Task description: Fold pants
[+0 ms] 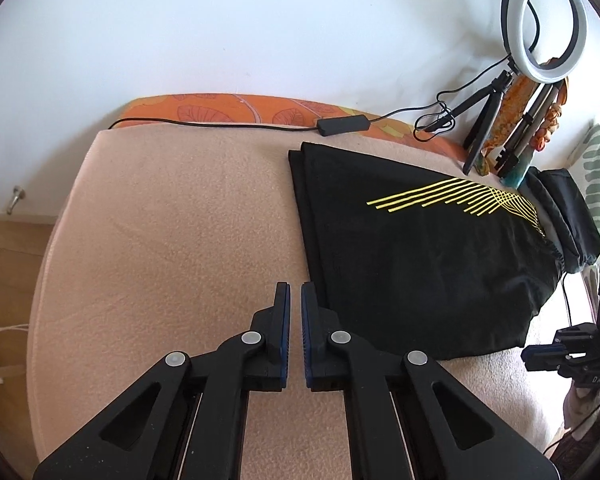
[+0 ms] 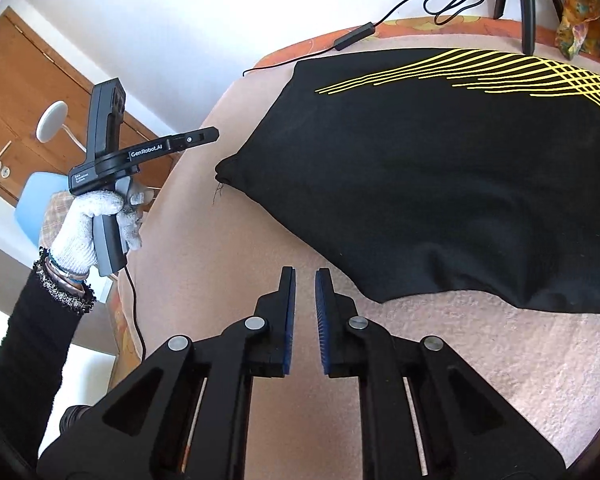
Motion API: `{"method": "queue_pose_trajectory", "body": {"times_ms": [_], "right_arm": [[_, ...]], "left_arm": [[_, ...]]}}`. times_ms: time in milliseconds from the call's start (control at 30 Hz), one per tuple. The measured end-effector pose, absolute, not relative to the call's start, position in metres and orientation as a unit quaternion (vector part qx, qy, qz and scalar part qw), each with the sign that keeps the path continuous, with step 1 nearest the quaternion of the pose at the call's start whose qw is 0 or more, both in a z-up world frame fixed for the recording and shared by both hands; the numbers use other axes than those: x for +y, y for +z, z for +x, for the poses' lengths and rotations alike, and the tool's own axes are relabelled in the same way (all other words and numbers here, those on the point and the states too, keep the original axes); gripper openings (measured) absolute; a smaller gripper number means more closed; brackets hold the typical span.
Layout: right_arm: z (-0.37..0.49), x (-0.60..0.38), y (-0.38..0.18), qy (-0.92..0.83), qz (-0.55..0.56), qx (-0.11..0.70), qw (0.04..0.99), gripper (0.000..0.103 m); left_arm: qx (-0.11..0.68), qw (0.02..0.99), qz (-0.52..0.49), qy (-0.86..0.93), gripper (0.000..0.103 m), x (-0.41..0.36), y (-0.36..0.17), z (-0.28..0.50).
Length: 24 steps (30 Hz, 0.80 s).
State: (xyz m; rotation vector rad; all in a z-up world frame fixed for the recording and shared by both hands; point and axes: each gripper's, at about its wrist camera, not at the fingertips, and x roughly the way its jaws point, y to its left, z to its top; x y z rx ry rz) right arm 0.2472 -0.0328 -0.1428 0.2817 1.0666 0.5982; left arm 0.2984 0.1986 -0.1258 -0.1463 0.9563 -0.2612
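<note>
The pants [image 1: 416,252] lay folded flat on the blanket [image 1: 172,232], a black panel with a yellow stripe print [image 1: 460,198] near the waistband end. In the left wrist view they occupied the right part of the blanket, their far corner close to the orange mattress edge [image 1: 220,106]. The gathered waistband [image 1: 572,220] lay bunched at the pants' right end. In the right wrist view the pants [image 2: 440,184] filled the upper right, with one corner [image 2: 222,170] pointing toward the blanket's left edge and a loose thread hanging from it.

The left gripper [image 1: 295,336] was over bare blanket just left of the pants' near edge. Its jaws stood almost closed, with a narrow gap between the blue pads [image 1: 286,336], and held nothing. In the right wrist view the same gripper [image 2: 210,136] was seen from the side, left of the pants, held by a gloved left hand [image 2: 88,224]; its opening could not be judged from that angle.

The right gripper [image 2: 305,320] was over the blanket [image 2: 480,360] just short of the pants' near edge. Its jaws stood slightly apart, with a small gap, and gripped nothing. It was partly visible at the right margin of the left wrist view [image 1: 540,354], beyond the pants' near right corner.

A ring light [image 1: 544,20] on a tripod [image 1: 484,120] stood behind the pants, against the wall. Its cable [image 1: 220,124] with an inline switch [image 1: 343,125] ran along the mattress edge behind the pants. A wooden door [image 2: 32,92] was visible well left of the pants.
</note>
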Motion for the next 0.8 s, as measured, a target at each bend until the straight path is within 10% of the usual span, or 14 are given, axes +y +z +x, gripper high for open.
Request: {"method": "queue_pose_trajectory", "body": {"times_ms": [167, 533, 800], "right_arm": [[0.226, -0.083, -0.129, 0.225, 0.124, 0.486, 0.836, 0.047], [0.22, -0.205, -0.118, 0.055, 0.191, 0.452, 0.869, 0.054], [0.215, -0.26, -0.104, 0.016, 0.207, 0.424, 0.882, 0.054]], "left_arm": [[0.449, 0.88, -0.049, -0.148, 0.009, 0.177, -0.119, 0.282], [0.402, 0.883, 0.015, -0.244, 0.009, 0.064, -0.085, 0.257], [0.364, 0.86, 0.096, -0.344, 0.046, -0.052, -0.076, 0.243]]}}
